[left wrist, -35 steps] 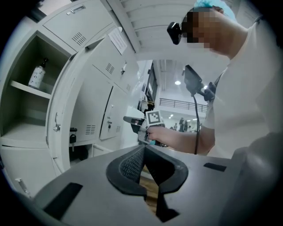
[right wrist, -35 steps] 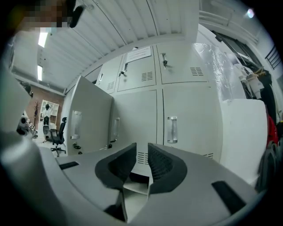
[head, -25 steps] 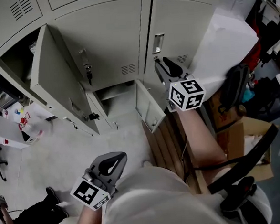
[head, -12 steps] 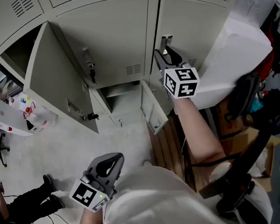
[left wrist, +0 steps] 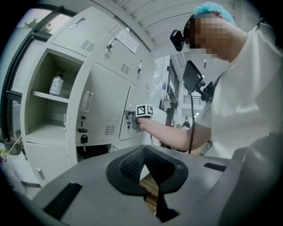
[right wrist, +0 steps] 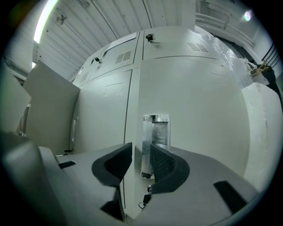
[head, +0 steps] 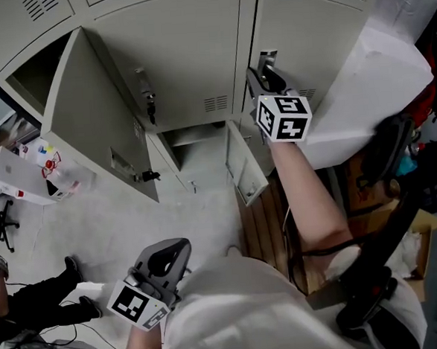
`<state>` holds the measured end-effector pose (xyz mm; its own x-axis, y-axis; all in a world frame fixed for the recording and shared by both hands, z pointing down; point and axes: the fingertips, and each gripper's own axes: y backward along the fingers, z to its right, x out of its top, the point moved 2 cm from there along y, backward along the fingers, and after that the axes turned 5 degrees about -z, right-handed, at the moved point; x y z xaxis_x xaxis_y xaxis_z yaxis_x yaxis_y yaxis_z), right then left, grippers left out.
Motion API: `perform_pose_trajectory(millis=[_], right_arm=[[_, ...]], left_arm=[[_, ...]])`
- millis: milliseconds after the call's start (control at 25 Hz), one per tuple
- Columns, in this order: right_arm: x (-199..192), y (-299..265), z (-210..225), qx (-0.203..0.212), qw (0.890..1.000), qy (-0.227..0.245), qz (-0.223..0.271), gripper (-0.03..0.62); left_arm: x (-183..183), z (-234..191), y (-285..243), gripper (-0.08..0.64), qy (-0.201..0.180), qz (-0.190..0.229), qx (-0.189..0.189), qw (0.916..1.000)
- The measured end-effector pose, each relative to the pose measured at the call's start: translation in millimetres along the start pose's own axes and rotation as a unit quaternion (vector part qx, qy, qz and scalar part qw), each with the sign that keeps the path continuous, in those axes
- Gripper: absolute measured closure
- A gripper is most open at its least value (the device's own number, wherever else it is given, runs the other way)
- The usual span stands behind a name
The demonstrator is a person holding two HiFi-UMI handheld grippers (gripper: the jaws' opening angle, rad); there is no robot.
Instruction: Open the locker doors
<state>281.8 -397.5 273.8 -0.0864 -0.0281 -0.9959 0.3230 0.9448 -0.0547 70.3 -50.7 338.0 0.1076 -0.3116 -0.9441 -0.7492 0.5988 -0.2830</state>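
The grey lockers [head: 187,53] fill the top of the head view. The right door [head: 313,36] is closed and carries a chrome recessed handle [head: 268,58] [right wrist: 155,137]. My right gripper [head: 261,74] [right wrist: 141,153] is right at that handle. Its jaws have just opened wide and come in a little. The handle's left edge shows in the gap, and neither pad presses on it. The middle door [head: 180,53], with a key in its lock [head: 151,102], is closed. The left door [head: 88,119] stands wide open. My left gripper [head: 180,247] [left wrist: 144,148] hangs low by my body, shut and empty.
A small lower door [head: 244,164] stands open below the right locker, above wooden planks [head: 263,219]. A large white panel [head: 369,85] leans beside the right door. Black chairs [head: 389,270] stand at right. A white box [head: 17,176] and a person's legs [head: 33,302] are at left.
My right gripper has moved up and in toward the right door's chrome handle, from just below it to level with it. My left gripper has stayed in place.
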Motion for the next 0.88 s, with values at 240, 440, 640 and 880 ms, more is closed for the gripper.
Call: perform_pose_trajectory(millis=[240, 440, 640, 880], right_arm=[[-0.3, 11.2, 0.1, -0.009, 1.000, -0.009, 0.004, 0.489], [-2.0, 31.0, -1.6, -0.005, 1.000, -0.009, 0.004, 0.489], [-3.9, 55.9, -1.1, 0.007, 1.000, -0.010, 0.004, 0.489], [-6.5, 86.0, 3.8, 0.035, 0.999, -0.014, 0.001, 0.489]], left_arm=[[-0.4, -1.1, 2.1, 0.549, 0.003, -0.001, -0.007, 1.0000], [1.3, 2.7, -4.5, 0.549, -0.005, -0.002, -0.028, 0.9996], [2.1, 8.1, -12.3, 0.549, -0.014, -0.006, -0.051, 0.9986], [5.5, 20.0, -28.0, 0.549, -0.028, -0.013, -0.085, 0.9959]])
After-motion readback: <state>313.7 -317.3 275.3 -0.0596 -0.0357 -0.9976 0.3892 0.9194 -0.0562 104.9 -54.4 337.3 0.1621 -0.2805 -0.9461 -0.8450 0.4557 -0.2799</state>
